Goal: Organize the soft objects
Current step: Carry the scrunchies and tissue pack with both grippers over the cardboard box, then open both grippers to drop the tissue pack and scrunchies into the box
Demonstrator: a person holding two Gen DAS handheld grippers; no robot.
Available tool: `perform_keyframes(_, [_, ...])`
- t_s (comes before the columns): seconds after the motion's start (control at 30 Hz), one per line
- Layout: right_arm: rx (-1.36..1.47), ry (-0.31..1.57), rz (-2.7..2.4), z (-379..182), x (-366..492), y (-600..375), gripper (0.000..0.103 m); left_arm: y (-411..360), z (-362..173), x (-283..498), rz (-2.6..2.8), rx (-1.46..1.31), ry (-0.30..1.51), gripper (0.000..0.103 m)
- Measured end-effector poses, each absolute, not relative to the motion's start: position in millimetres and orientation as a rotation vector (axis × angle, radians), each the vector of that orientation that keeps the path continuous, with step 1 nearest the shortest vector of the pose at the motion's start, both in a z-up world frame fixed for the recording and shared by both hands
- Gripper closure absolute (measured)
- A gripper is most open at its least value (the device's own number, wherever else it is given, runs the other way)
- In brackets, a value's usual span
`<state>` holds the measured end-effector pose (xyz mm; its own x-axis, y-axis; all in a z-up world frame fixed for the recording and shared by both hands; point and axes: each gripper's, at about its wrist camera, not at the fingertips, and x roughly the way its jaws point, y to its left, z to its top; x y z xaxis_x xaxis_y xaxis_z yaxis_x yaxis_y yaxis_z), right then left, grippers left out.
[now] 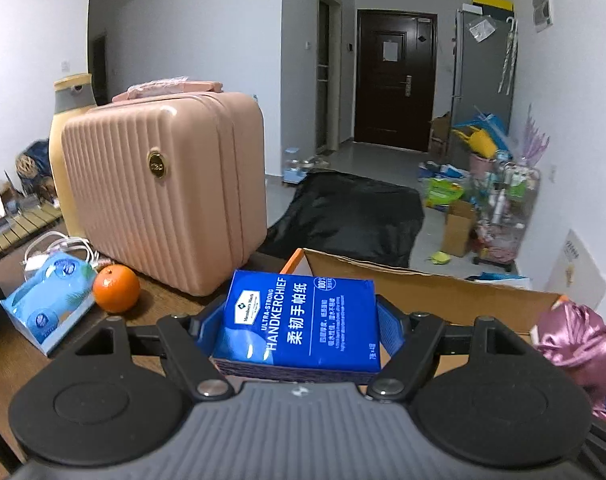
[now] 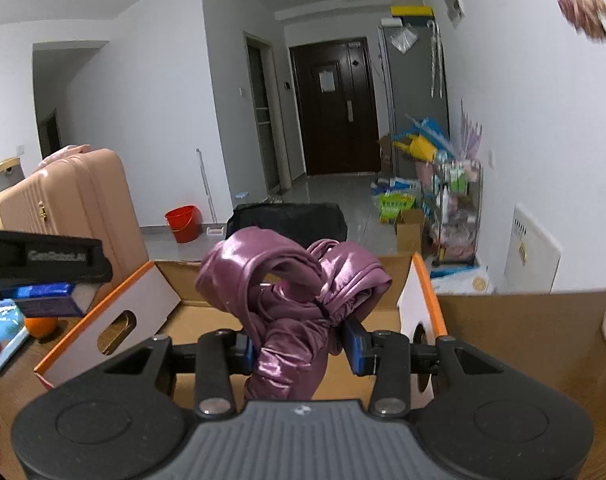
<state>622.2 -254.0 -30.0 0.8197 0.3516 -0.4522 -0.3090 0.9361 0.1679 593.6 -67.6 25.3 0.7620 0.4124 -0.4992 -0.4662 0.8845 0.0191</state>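
— Well, both claws are loaded: left gripper (image 1: 301, 326) clamps the handkerchief pack (image 1: 303, 320), right gripper (image 2: 299, 344) pinches the purple satin cloth (image 2: 295, 292) over the cardboard box (image 2: 191, 312).
— Satin's slippery; it may slide free and snag the flap.

One blue handkerchief pack (image 1: 303, 320), one pale blue tissue pack (image 1: 49, 300), one purple satin bundle (image 2: 291, 300), one orange (image 1: 116, 288), one pink suitcase (image 1: 163, 192), one cardboard box (image 2: 191, 316), one red bucket (image 2: 183, 223)
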Motion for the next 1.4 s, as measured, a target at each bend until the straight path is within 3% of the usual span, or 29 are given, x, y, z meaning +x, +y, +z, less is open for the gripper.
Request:
perform_keyframes(0.4, [-0.014,0.487,0.322,-45,624,-239,0.061,-71,-5,621,0.518,-0.077,0.575,0.027])
perform_keyframes(0.5, [-0.035,0.487,0.316,-45,620,-231,0.058,-66,-6,618,0.534,-0.102,0.582,0.017])
perform_keyframes(0.53, [-0.040,0.488,0.317,-45,621,-230,0.056,-66,-4,616,0.537,-0.097,0.572,0.007])
perform_keyframes(0.57, [-0.046,0.491,0.317,-45,621,-229,0.048,-66,-3,614,0.534,-0.090,0.563,0.000])
perform_keyframes(0.6, [-0.050,0.491,0.314,-45,622,-229,0.043,-68,-1,612,0.529,-0.080,0.551,0.000])
perform_keyframes(0.67, [-0.050,0.484,0.303,-43,620,-230,0.013,-70,1,610,0.527,-0.071,0.546,0.000])
perform_keyframes(0.73, [-0.036,0.464,0.298,-41,618,-233,0.002,-71,2,609,0.520,-0.081,0.555,0.000])
perform_keyframes(1.4, [-0.026,0.434,0.268,-21,596,-252,0.000,-73,30,565,0.415,-0.102,0.504,0.000])
